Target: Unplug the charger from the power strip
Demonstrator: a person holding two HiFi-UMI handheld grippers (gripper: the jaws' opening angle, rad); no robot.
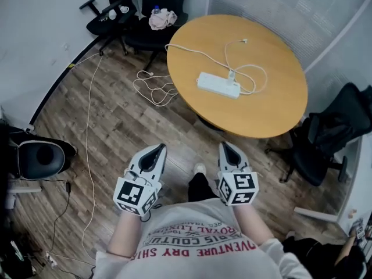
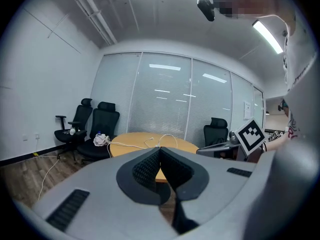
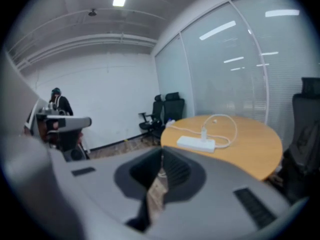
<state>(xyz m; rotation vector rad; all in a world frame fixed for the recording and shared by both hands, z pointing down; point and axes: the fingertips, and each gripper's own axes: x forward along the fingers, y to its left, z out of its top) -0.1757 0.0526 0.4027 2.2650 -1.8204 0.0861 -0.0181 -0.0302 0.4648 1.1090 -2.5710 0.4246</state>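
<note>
Overhead, the head view looks down on a person in a grey printed shirt standing on a wood-plank floor (image 1: 116,115) and holding a gripper in each hand, low in the picture. The left gripper (image 1: 158,149) and the right gripper (image 1: 225,146) sit side by side, both pointing forward towards a round wooden worktop (image 1: 279,109) that lies well apart from them. In the left gripper view, that gripper's jaws are pressed together at the tips with nothing between them. The right gripper view shows the same: jaws closed and empty. Near the middle of the worktop lies a white power strip (image 1: 218,85). The small white charger (image 1: 231,73) stands plugged into its top, close to the strip's right end. A thin white cable (image 1: 258,77) loops from the charger across the worktop to the right and curls back towards the far edge. Another white cord (image 1: 186,50) runs from the strip over the worktop's left edge down to a tangle on the floor. Beyond the worktop, at the top left, stand black office chairs (image 1: 145,10), one with a pale cloth bundle (image 1: 163,19) on its seat. Another black chair (image 1: 325,138) stands to the right of the worktop.
</note>
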